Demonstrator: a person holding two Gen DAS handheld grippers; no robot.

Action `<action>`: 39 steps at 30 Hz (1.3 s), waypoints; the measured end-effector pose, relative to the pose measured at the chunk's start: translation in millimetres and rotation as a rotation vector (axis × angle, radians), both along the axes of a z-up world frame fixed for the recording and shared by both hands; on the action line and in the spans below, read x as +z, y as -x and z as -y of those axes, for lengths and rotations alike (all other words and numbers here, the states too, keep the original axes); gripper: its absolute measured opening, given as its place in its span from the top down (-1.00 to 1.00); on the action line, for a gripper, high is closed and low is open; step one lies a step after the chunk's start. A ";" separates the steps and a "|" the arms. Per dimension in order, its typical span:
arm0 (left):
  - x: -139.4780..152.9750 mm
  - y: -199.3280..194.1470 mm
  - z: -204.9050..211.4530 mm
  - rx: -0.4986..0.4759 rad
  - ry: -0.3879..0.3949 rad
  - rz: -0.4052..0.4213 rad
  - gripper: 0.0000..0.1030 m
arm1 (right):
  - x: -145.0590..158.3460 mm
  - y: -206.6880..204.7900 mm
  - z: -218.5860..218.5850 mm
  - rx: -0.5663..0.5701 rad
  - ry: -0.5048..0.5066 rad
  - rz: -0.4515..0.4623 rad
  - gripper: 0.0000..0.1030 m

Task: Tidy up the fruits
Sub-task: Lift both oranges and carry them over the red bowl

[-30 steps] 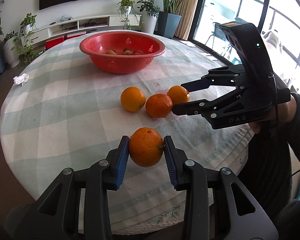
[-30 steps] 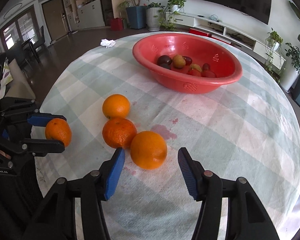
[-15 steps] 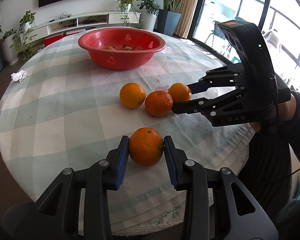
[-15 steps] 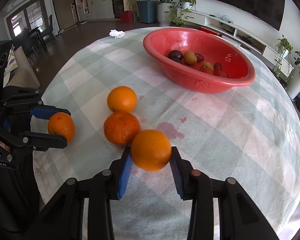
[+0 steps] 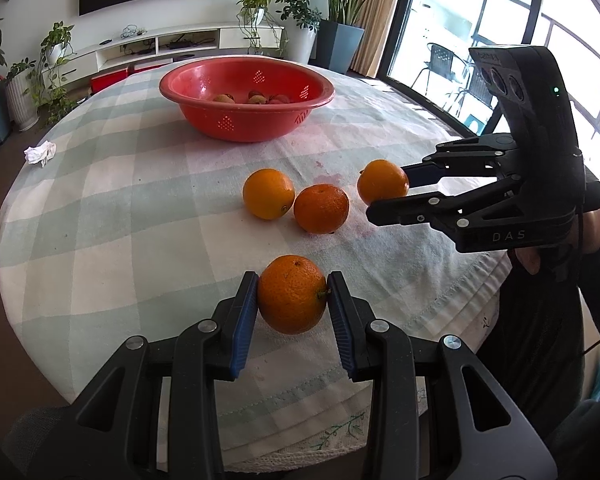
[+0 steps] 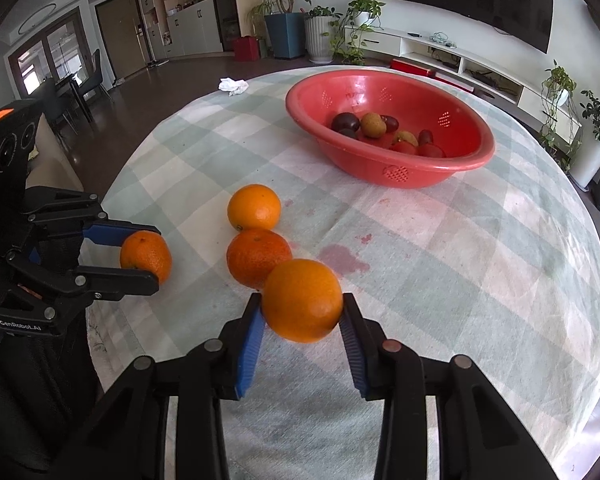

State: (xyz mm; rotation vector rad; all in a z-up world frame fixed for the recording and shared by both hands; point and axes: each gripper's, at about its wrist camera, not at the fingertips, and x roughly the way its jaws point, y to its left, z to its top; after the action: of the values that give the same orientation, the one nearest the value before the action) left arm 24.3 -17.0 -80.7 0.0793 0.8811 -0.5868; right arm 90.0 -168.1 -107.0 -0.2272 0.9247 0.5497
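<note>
Left tool (image 5: pixel 293 312) clamped on a rough-skinned orange (image 5: pixel 292 294), above the near edge of the surface (image 5: pixel 100 216). Right tool (image 6: pixel 302 330) clamped on a smooth orange (image 6: pixel 302 300), lifted just clear of the checked cloth. Two loose oranges (image 5: pixel 321 208) (image 5: pixel 268 193) touching each other mid-surface, between the tools. Farther back: red basket (image 5: pixel 246 118) with small dark and brown fruits inside. Crumpled tissue (image 5: pixel 40 152) at the far-left edge.

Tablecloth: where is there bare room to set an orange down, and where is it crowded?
Bare cloth lies right of the red bowl toward the table edge, and left between the bowl and the crumpled tissue. Crowded: the middle, where two loose oranges touch, flanked by both grippers' held oranges.
</note>
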 end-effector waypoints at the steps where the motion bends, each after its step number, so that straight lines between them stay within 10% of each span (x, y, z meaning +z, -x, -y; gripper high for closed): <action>1: 0.0 -0.1 0.1 0.000 0.000 0.000 0.36 | 1.9 1.5 2.1 -0.010 -0.012 0.002 0.21; 18: 32.6 -31.7 -18.6 0.038 0.020 0.051 0.36 | 37.1 -5.6 59.1 -0.254 -0.126 0.074 0.21; 31: 100.2 -141.9 -6.0 0.046 -0.004 0.156 0.36 | 102.4 -54.1 50.0 -0.282 -0.164 0.199 0.21; 39: 83.5 -205.6 37.0 0.002 -0.076 0.121 0.36 | 91.5 -113.6 16.1 -0.252 -0.099 0.172 0.21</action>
State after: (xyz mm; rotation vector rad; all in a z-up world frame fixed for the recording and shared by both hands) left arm 229.9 -54.1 2.8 0.1808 0.7860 -0.5407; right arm 203.6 -184.2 -15.5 -0.0651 0.7433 0.3358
